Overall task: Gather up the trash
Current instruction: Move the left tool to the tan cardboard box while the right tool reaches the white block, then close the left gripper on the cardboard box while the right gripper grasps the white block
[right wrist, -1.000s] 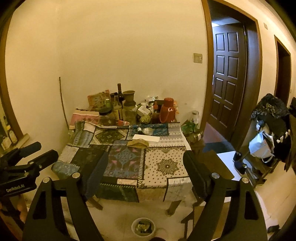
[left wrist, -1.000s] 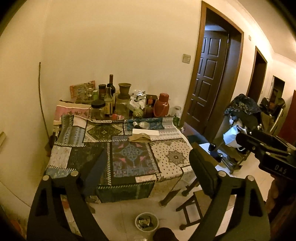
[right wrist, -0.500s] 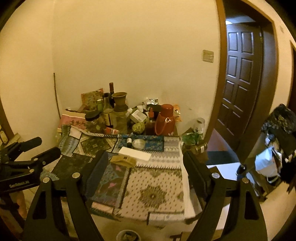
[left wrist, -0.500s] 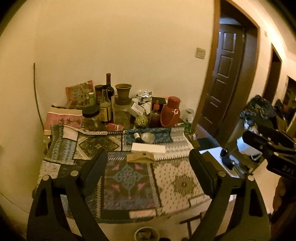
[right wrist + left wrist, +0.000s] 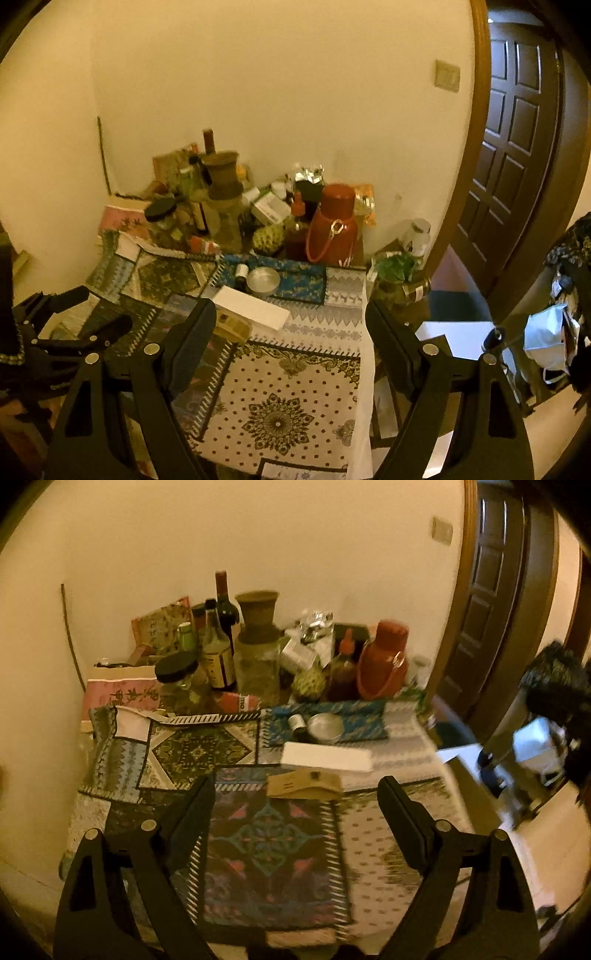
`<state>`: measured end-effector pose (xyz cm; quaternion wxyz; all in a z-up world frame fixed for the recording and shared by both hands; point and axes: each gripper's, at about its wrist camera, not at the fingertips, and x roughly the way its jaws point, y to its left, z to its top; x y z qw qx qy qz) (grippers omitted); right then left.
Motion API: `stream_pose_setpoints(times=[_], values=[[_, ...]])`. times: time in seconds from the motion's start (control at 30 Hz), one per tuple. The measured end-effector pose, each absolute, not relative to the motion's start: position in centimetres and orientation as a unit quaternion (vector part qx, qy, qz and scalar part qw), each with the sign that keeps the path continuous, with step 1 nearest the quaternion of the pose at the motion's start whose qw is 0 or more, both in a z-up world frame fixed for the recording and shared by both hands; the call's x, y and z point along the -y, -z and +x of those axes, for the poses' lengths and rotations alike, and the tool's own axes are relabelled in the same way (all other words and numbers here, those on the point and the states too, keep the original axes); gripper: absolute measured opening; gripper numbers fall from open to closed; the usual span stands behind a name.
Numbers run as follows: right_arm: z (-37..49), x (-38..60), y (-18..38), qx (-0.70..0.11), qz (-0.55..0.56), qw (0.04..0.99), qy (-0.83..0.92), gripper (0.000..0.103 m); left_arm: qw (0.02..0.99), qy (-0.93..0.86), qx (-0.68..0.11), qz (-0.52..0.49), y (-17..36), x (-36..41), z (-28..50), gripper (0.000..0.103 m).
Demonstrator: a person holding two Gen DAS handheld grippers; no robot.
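A flattened brown cardboard piece (image 5: pixel 304 784) lies mid-table on the patterned cloth (image 5: pixel 273 834), with a long white box (image 5: pixel 327 757) just behind it. Both also show in the right wrist view, the brown piece (image 5: pixel 232 325) and the white box (image 5: pixel 253 306). My left gripper (image 5: pixel 295 794) is open and empty, hovering over the near half of the table just short of the brown piece. My right gripper (image 5: pixel 291 314) is open and empty, above the table's right part. The left gripper shows at the left of the right wrist view (image 5: pixel 70 321).
Bottles, jars, a clay vase (image 5: pixel 256 614), a red thermos (image 5: pixel 384 661), a small tin (image 5: pixel 325 725) and packets crowd the back of the table by the wall. A plant jar (image 5: pixel 399 273) stands off the right edge. A dark door (image 5: pixel 517 147) is at right.
Both grippers have moved forward and in over the table; the floor bowl has dropped out of view. Both stay open and empty.
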<state>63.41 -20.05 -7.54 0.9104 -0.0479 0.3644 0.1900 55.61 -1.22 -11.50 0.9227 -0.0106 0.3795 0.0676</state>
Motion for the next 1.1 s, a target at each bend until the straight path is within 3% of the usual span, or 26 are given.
stream_pose_setpoints(times=[0.3,0.37,0.6,0.73,0.8,0.83,0.9,0.93,1.1], values=[[68.9,17.7,13.0,-0.457,-0.05,0.879,-0.13,0.08,0.882,0.049,-0.461,0.084,20.8,-0.9,63.5,0.089],[70.0,17.4,14.4,-0.482,-0.034,0.868,-0.118,0.08,0.869,0.069,-0.478,0.104,23.0,-1.0,65.0,0.082],[73.1,15.9,18.3,-0.529,-0.039,0.841,-0.105,0.08,0.838,0.096,-0.52,0.134,29.7,-1.7,69.3,0.079],[74.5,14.5,20.5,-0.551,-0.064,0.82,-0.14,0.08,0.838,0.104,-0.515,0.146,31.1,-1.3,70.0,0.067],[75.3,13.6,21.7,-0.562,-0.077,0.805,-0.174,0.08,0.848,0.1,-0.501,0.142,30.9,-1.3,70.1,0.054],[75.6,13.3,22.1,-0.565,-0.08,0.8,-0.184,0.08,0.851,0.096,-0.497,0.141,30.8,-1.3,70.1,0.039],[76.3,12.3,23.0,-0.574,-0.092,0.786,-0.211,0.08,0.859,0.087,-0.486,0.134,30.7,-1.6,70.1,0.028],[76.6,11.7,23.5,-0.577,-0.101,0.779,-0.223,0.08,0.862,0.082,-0.483,0.131,30.5,-1.7,70.0,0.015],[78.2,8.5,25.6,-0.579,-0.165,0.752,-0.267,0.08,0.863,0.062,-0.497,0.065,28.7,-4.6,69.9,0.004]])
